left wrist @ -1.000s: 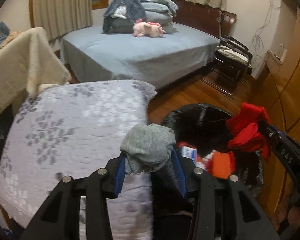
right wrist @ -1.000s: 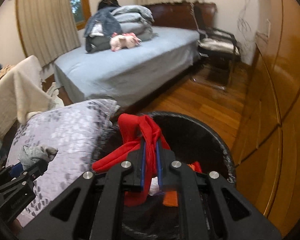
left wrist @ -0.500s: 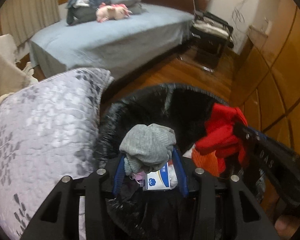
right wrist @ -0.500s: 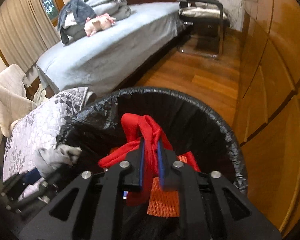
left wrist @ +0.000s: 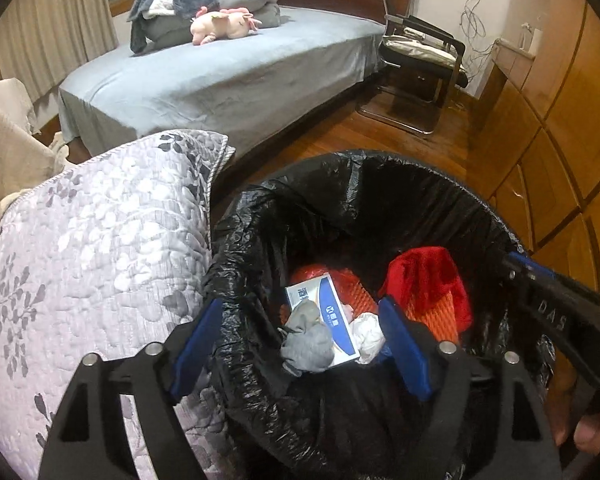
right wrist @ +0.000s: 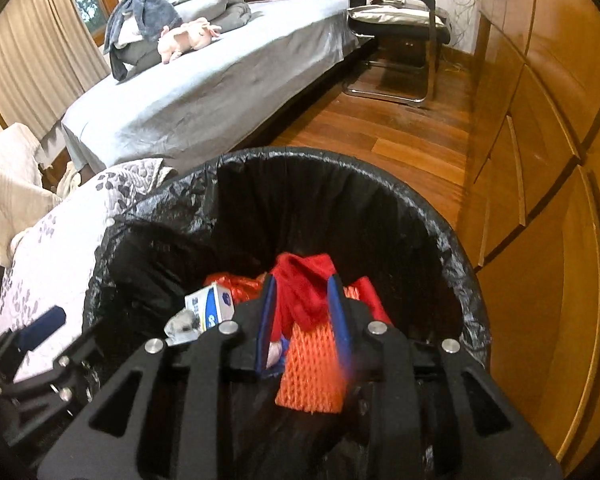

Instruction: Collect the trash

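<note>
A trash bin lined with a black bag stands below both grippers. My left gripper is open above it. The grey sock lies inside the bin on a white and blue box. My right gripper is open over the bin, its jaws apart. The red cloth sits between its fingers, loose, and also shows in the left wrist view. Orange foam netting and a white crumpled wad lie in the bin too.
A grey floral quilt lies left of the bin. A bed with a blue sheet and a pink plush toy is beyond. A black chair stands at the back right. Wooden cabinets line the right side.
Both grippers moved over the bin and opened. The grey sock dropped from the left gripper into the bin. The right gripper's jaws have parted around the red cloth.
</note>
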The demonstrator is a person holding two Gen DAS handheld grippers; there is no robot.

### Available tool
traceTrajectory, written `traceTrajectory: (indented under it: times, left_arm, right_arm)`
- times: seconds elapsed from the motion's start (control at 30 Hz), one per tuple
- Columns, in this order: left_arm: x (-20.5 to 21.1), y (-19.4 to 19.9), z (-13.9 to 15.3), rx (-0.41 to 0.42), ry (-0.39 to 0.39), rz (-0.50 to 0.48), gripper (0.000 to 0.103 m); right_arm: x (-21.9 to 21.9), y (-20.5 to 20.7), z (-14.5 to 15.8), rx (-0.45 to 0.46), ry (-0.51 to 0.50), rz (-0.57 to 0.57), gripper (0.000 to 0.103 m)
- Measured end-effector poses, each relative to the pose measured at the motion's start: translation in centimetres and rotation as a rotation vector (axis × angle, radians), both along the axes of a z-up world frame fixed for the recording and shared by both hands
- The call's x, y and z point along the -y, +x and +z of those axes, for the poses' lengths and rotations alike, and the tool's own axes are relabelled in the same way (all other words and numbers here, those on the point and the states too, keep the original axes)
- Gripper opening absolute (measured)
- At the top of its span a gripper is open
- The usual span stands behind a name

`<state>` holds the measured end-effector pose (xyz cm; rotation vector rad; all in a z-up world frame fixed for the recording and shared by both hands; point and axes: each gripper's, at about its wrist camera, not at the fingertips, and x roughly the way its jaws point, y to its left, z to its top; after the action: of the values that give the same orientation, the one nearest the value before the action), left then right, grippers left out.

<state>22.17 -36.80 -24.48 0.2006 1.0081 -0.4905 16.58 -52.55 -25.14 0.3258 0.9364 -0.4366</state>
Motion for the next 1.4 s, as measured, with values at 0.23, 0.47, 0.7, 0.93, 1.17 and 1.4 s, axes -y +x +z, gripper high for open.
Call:
traceTrajectory:
  times: [0.23, 0.47, 0.7, 0.93, 1.17, 1.4]
  left_arm:
    - [-2.1, -0.3, 2.7, 0.011, -0.054, 0.013, 0.086]
    - [-5.6, -0.8, 5.2, 0.041, -0.07, 0.042, 0.089]
    - [-11.0, -2.8, 7.6, 0.083, -0.069, 0.091, 0.091]
    - [-18.1, -7.5, 12.2, 0.216, -0.041, 0.16, 0.097]
    - [-28.4, -11.6, 16.9, 0.312, -0.043, 0.319, 0.097]
    - [-35.8, -15.9, 21.0, 0.435, 0.003, 0.466, 0.097]
  right_arm:
    - [-2.1, -1.8, 0.9, -0.002, -0.027, 0.0, 0.052]
    - [-4.8, -3.6, 2.1, 0.009, -0.061, 0.002, 0.068]
    - [-8.1, -6.2, 4.3, 0.022, -0.119, 0.004, 0.079]
    - [-15.2, -11.1, 10.8, 0.189, -0.225, -0.035, 0.098]
    - [-22.3, -13.3, 15.5, 0.313, -0.175, 0.08, 0.098]
    - [-30.3, -15.2, 19.7, 0.374, -0.314, 0.203, 0.098]
